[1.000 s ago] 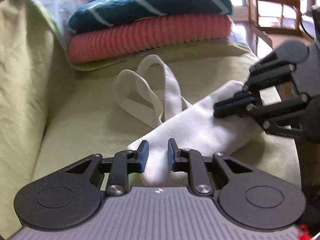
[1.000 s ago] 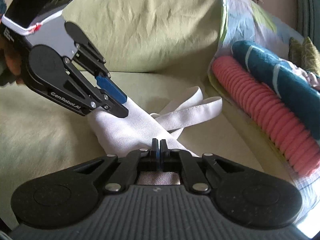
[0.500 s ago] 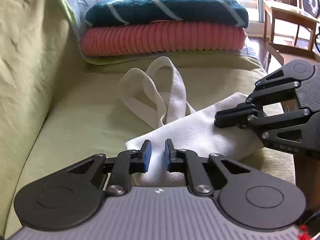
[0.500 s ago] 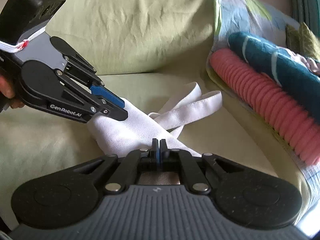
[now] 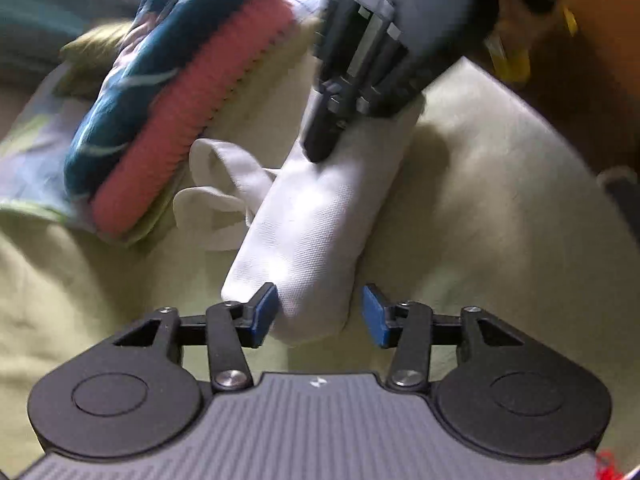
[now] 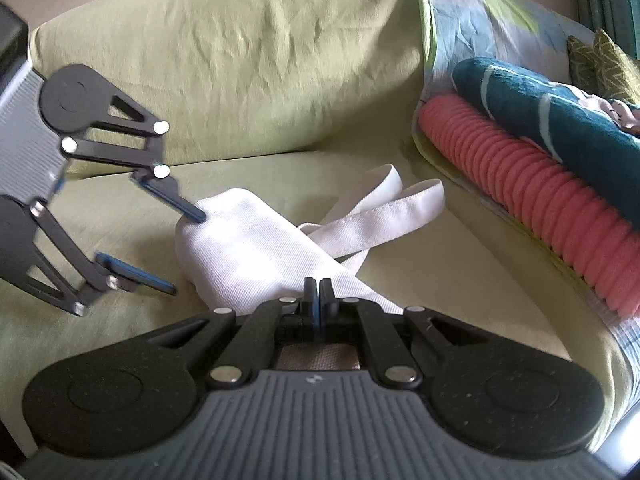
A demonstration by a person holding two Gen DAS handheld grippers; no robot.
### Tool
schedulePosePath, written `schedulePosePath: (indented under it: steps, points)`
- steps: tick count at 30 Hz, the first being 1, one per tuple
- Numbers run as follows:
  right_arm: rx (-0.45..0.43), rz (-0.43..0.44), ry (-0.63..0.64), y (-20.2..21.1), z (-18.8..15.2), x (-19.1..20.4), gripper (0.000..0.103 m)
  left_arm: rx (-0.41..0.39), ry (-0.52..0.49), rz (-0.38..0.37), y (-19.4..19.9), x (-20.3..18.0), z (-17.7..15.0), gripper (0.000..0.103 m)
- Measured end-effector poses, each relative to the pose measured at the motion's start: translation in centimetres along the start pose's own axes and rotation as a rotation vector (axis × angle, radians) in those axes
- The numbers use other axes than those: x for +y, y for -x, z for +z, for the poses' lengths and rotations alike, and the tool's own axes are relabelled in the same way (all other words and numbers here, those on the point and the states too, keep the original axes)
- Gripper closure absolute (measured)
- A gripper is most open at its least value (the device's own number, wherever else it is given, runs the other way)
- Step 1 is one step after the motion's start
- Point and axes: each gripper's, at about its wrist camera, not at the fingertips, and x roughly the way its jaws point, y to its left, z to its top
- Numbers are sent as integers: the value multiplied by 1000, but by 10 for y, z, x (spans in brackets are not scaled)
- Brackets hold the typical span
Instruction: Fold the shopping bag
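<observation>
One tongs [image 5: 319, 315] wide around bag [image 5: 316, 216].

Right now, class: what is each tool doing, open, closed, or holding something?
Left tool: open, its fingers either side of the bag's end.
Right tool: closed on the bag.
</observation>
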Motion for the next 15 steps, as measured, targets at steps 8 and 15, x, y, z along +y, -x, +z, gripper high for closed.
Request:
schedulePosePath:
  steps: [8,15]
  points:
    - [-1,-26,82,-1,2,7,99,-7,29,8,-26,3,3,43]
    - [-33,-55,385,29,15,24,56,-5,83,9,-25,5,2,44]
